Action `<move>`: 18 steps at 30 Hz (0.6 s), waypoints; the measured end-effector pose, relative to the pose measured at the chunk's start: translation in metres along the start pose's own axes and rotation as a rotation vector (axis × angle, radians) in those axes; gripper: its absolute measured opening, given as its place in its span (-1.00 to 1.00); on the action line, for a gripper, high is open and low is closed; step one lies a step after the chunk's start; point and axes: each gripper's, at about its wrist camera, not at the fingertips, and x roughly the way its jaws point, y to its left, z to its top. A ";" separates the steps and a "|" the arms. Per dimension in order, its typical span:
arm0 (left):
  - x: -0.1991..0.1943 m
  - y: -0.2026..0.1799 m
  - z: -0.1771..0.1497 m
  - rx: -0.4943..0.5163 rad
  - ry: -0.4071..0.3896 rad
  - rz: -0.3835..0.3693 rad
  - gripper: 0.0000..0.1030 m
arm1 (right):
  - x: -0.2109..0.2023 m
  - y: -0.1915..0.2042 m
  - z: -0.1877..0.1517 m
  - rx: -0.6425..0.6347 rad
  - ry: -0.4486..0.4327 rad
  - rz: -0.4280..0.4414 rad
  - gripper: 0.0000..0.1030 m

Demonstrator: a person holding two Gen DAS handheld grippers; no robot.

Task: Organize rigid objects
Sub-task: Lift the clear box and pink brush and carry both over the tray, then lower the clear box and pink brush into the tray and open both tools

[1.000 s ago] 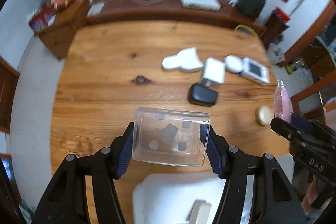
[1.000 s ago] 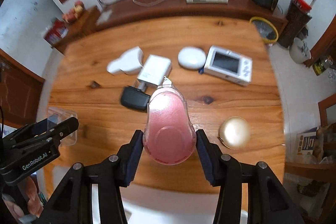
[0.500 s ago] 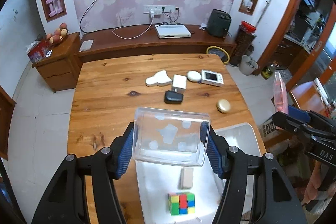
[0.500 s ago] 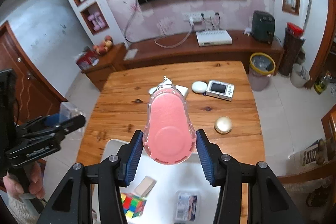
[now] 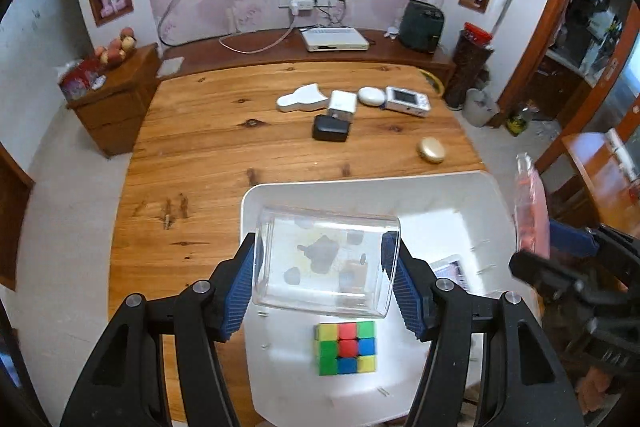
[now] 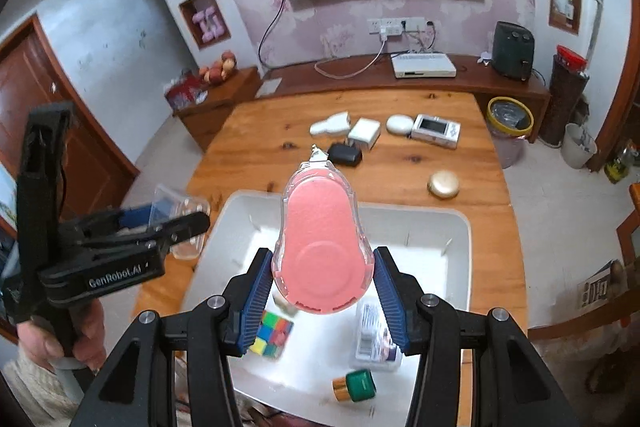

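Both grippers are loaded right now. The left gripper (image 5: 326,281) is clamped on a clear box (image 5: 326,263), and the right gripper (image 6: 320,291) is squeezing a pink case (image 6: 322,247) by its fat end. Both hang over the white bin (image 5: 360,187) at the table's (image 5: 208,131) near edge. The bin already has a cube (image 5: 347,347), a small green-capped bottle (image 6: 355,385) and a flat packet (image 6: 374,333) in it.

What worries me: the clear box is slick and only pinched at its two side walls, so any tilt and it could slide out early. The case is rounded too, so it might squirt out of the pads. And if both get dropped together, they could knock into each other or land on the cube and bounce over the rim. More stuff is waiting near the table's far edge, a black pouch (image 5: 331,128) and a gold disc (image 5: 431,150) included.
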 end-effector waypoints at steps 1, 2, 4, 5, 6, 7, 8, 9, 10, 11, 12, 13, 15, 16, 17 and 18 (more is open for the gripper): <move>0.005 -0.002 -0.004 0.004 0.006 0.016 0.26 | 0.008 0.002 -0.006 -0.016 0.014 -0.018 0.00; 0.013 -0.004 -0.008 0.005 0.023 0.021 0.26 | 0.015 0.002 -0.010 -0.023 0.026 -0.038 0.00; 0.026 -0.005 -0.015 0.007 0.061 0.012 0.26 | 0.032 0.001 -0.021 -0.030 0.063 -0.076 0.00; 0.034 -0.006 -0.019 0.013 0.082 0.010 0.26 | 0.039 0.000 -0.025 -0.027 0.079 -0.085 0.00; 0.042 -0.009 -0.024 0.023 0.105 0.016 0.26 | 0.047 -0.001 -0.030 -0.021 0.100 -0.092 0.00; 0.049 -0.011 -0.029 0.033 0.125 0.024 0.26 | 0.055 -0.003 -0.035 -0.017 0.121 -0.101 0.00; 0.056 -0.013 -0.034 0.044 0.146 0.029 0.26 | 0.064 -0.006 -0.041 -0.012 0.150 -0.110 0.00; 0.062 -0.016 -0.039 0.053 0.169 0.031 0.27 | 0.070 -0.007 -0.045 -0.008 0.173 -0.113 0.00; 0.068 -0.018 -0.043 0.058 0.189 0.031 0.27 | 0.077 -0.009 -0.050 -0.007 0.198 -0.118 0.00; 0.073 -0.020 -0.046 0.063 0.204 0.031 0.27 | 0.081 -0.010 -0.053 -0.008 0.212 -0.125 0.00; 0.077 -0.021 -0.050 0.068 0.220 0.033 0.27 | 0.088 -0.012 -0.057 -0.009 0.231 -0.142 0.00; 0.080 -0.022 -0.052 0.069 0.232 0.033 0.27 | 0.092 -0.014 -0.058 -0.010 0.244 -0.152 0.00; 0.085 -0.022 -0.054 0.067 0.249 0.032 0.27 | 0.100 -0.015 -0.062 -0.012 0.269 -0.161 0.00; 0.085 -0.023 -0.055 0.067 0.246 0.036 0.26 | 0.103 -0.015 -0.063 -0.011 0.283 -0.155 0.00; 0.085 -0.023 -0.054 0.069 0.245 0.041 0.26 | 0.105 -0.015 -0.064 -0.012 0.291 -0.153 0.00; 0.085 -0.023 -0.055 0.070 0.245 0.044 0.26 | 0.107 -0.014 -0.065 -0.017 0.296 -0.157 0.00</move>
